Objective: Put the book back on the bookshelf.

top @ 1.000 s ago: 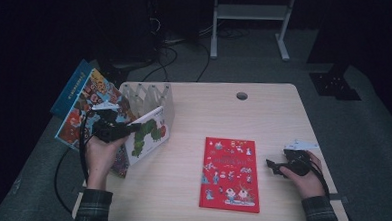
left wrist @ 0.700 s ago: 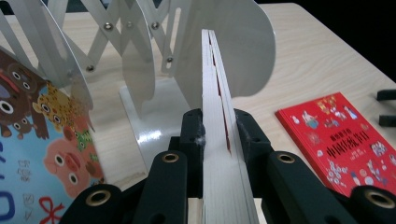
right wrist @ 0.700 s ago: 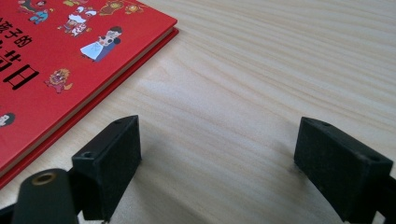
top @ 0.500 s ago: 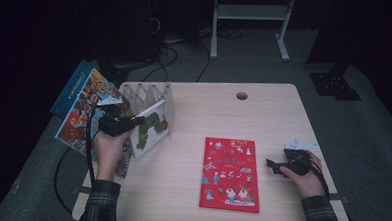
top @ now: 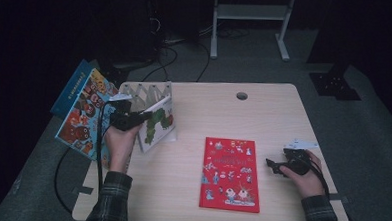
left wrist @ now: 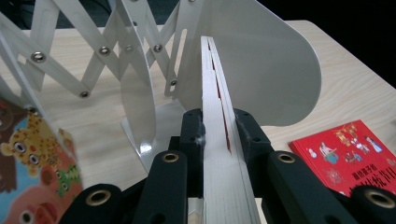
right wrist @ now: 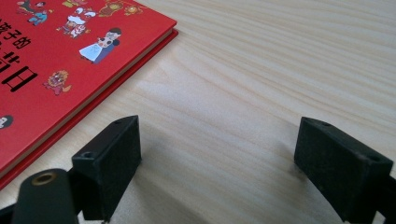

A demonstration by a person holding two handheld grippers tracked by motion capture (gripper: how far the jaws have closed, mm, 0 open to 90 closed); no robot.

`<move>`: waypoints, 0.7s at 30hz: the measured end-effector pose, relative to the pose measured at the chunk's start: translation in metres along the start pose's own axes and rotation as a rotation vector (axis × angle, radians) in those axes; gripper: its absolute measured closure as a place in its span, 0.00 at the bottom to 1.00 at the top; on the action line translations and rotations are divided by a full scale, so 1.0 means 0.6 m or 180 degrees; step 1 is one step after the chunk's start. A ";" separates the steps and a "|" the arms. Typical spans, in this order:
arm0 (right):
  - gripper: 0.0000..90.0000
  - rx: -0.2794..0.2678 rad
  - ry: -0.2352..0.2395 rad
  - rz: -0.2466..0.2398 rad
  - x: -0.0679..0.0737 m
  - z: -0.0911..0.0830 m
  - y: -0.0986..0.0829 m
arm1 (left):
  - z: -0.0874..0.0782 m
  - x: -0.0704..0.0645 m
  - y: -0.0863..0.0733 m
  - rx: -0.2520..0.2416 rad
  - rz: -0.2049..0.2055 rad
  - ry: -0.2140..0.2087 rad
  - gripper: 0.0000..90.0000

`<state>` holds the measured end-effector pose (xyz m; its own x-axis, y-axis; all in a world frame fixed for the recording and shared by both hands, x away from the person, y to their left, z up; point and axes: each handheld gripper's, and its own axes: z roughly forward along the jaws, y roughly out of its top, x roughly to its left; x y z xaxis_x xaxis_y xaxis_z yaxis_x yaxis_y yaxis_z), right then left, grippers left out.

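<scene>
My left gripper (top: 142, 117) (left wrist: 219, 133) is shut on the edge of a white caterpillar book (top: 159, 126) (left wrist: 223, 154), held upright and tilted at the white accordion book rack (top: 143, 92) (left wrist: 140, 70), beside one of its white divider plates (left wrist: 266, 70). A red picture book (top: 230, 172) (right wrist: 51, 70) lies flat on the wooden table (top: 264, 113). My right gripper (top: 271, 165) (right wrist: 219, 168) rests open on the table just right of the red book, with nothing between its jaws.
Colourful picture books (top: 84, 113) (left wrist: 32, 163) lean at the table's left edge beside the rack. A round cable hole (top: 241, 96) sits near the far edge. A white stand (top: 248, 22) and cables lie on the dark floor beyond.
My left gripper has carried the caterpillar book farther away and up, closer into the rack. The right gripper has stayed put.
</scene>
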<state>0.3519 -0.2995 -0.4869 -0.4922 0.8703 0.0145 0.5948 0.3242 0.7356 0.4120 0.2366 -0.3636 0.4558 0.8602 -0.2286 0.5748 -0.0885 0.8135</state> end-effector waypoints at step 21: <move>0.15 -0.0002 0.0003 -0.0002 0.000 0.001 0.001 | 0.030 -0.001 -0.032 -0.0129 -0.0034 0.0063 0.84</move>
<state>0.3523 -0.2991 -0.4870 -0.4932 0.8698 0.0146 0.5941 0.3245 0.7360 0.4128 0.2287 -0.3889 0.4360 0.8709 -0.2269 0.5513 -0.0592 0.8322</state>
